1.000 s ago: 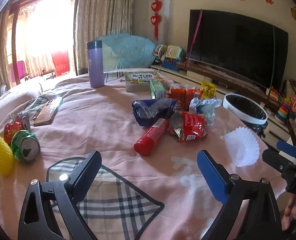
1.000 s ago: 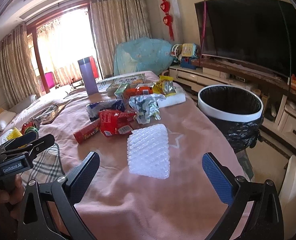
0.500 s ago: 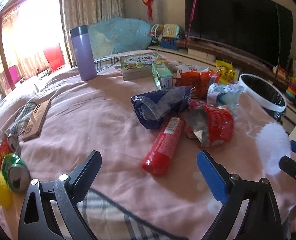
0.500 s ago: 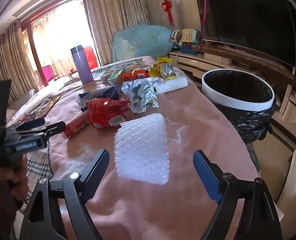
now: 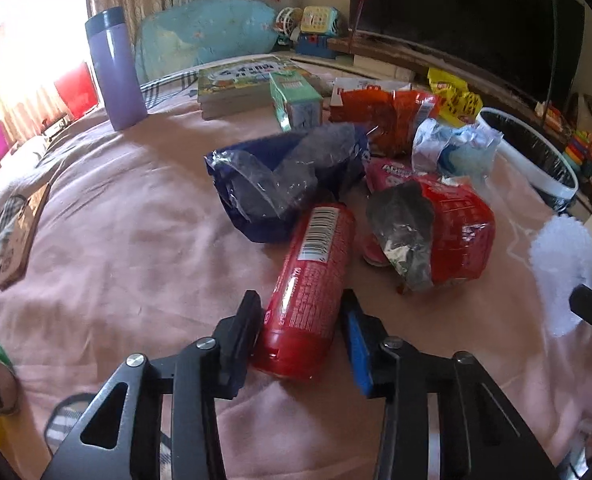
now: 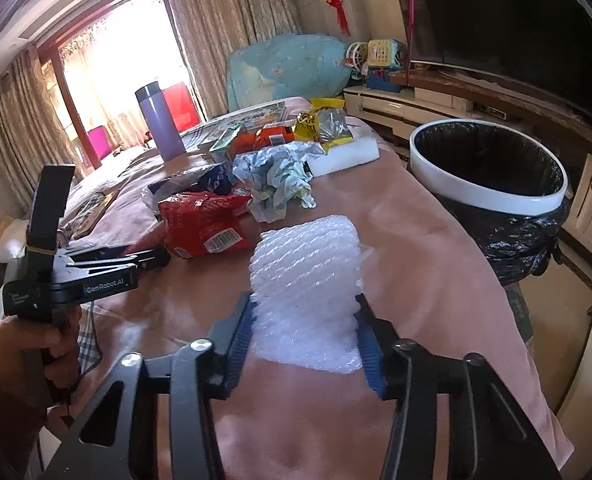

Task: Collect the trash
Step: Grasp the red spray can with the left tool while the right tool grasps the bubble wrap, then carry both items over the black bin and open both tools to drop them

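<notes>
Both tongs have just been closing: the left tongs (image 5: 300, 334) now clamp the red tube (image 5: 309, 292), the right tongs (image 6: 303, 338) squeeze the white foam netting (image 6: 305, 292) beside the bin (image 6: 491, 200), so both await lifting.

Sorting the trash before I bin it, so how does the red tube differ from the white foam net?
The red tube is a glossy printed cylinder with a barcode; the white foam net is plain, soft-looking mesh. The tube lies against the wrapper pile; the net lies apart, nearer the bin. The left tool grips the tube, the right tool the net. Both lie on the pink cloth.
</notes>
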